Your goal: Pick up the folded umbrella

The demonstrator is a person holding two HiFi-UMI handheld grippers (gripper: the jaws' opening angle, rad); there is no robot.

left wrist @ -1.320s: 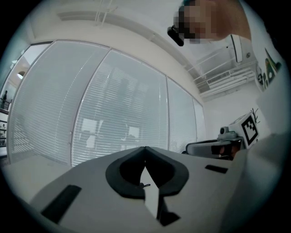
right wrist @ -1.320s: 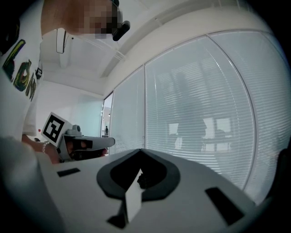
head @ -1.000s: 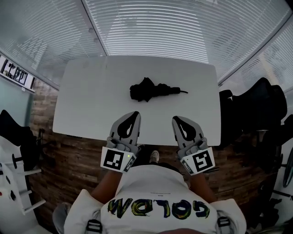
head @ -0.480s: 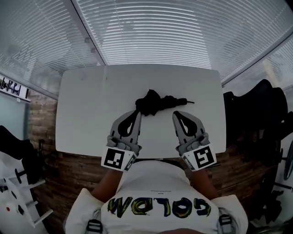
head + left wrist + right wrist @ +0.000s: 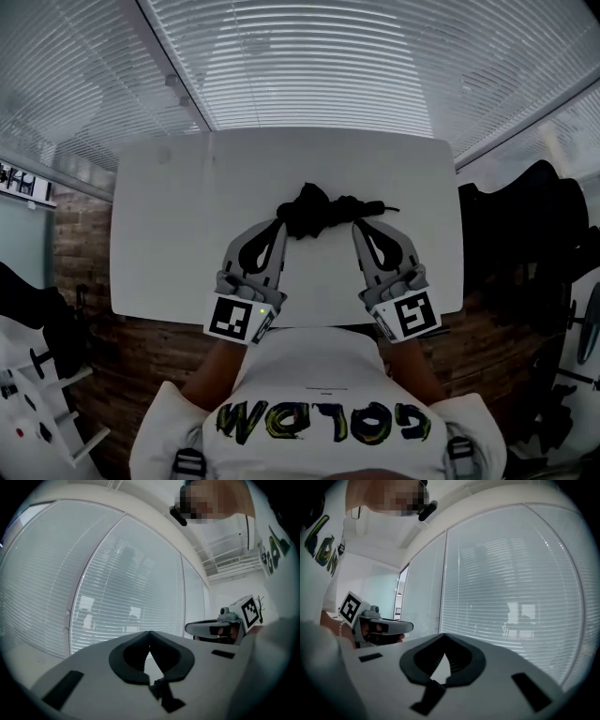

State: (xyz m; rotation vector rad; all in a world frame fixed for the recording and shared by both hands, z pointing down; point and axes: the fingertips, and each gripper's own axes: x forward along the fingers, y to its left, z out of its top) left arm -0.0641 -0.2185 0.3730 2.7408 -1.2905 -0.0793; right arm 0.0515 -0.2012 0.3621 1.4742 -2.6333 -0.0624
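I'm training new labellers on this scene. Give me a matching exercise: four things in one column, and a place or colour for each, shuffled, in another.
Things:
1. folded umbrella
2. left gripper
3. right gripper
4. table

Place or colour:
A. white
B. by the umbrella's slim end
C. black, lying mid-table
D. by the umbrella's bunched end

Pairs: 1-C; 2-D; 3-B; 4-A

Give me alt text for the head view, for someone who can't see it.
A folded black umbrella lies on a white table, with the left gripper and right gripper pointing at its near side, jaws shut and empty. Window blinds fill the background.
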